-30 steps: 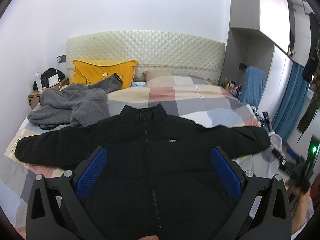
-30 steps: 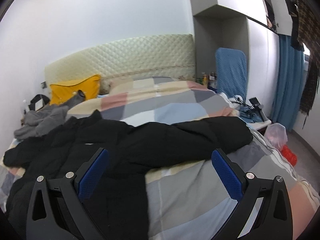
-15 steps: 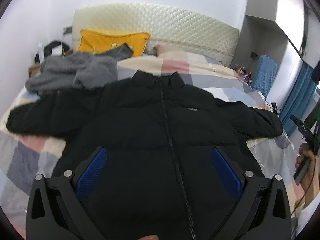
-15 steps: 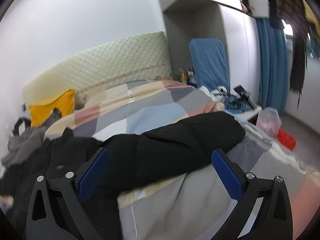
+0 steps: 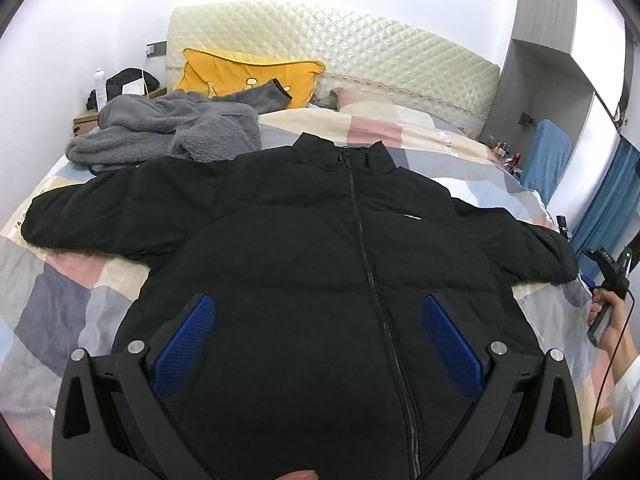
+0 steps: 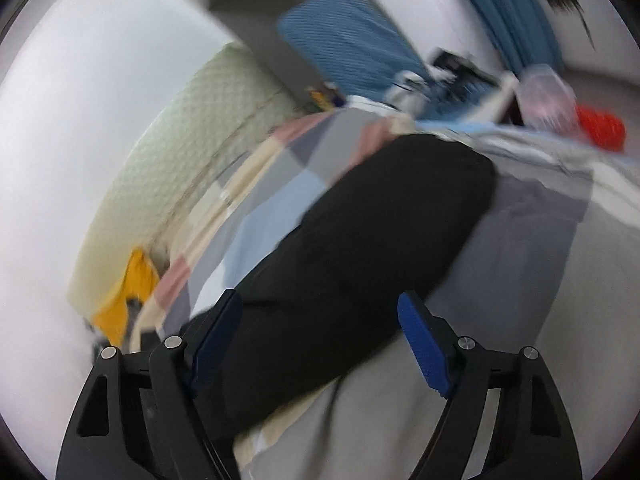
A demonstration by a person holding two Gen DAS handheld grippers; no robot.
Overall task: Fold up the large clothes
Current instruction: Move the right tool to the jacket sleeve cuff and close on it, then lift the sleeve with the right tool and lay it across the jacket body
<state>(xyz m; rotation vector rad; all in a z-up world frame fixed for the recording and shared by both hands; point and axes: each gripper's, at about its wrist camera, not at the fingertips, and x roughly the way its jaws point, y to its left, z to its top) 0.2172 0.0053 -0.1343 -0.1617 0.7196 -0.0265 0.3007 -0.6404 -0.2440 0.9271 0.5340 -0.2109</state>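
A black puffer jacket point(image 5: 320, 264) lies front up on the bed, zipped, both sleeves spread out to the sides. My left gripper point(image 5: 316, 336) is open and empty, hovering over the jacket's lower body near the hem. My right gripper point(image 6: 320, 328) is open and empty, its jaws either side of the jacket's right sleeve point(image 6: 360, 240), close above it. The right wrist view is blurred and tilted. The right gripper's handle and the hand holding it show at the right edge of the left wrist view point(image 5: 608, 280).
A checked quilt point(image 5: 64, 288) covers the bed. A grey fleece garment point(image 5: 172, 132) and a yellow pillow point(image 5: 248, 76) lie near the padded headboard point(image 5: 360, 44). A blue chair point(image 6: 352, 36), a clear bin point(image 6: 544, 92) and a red object point(image 6: 600, 128) stand beside the bed.
My left gripper has moved in over the jacket's body. My right gripper has swung down and tilted towards the right sleeve, which now fills the space between its jaws. Both stay open.
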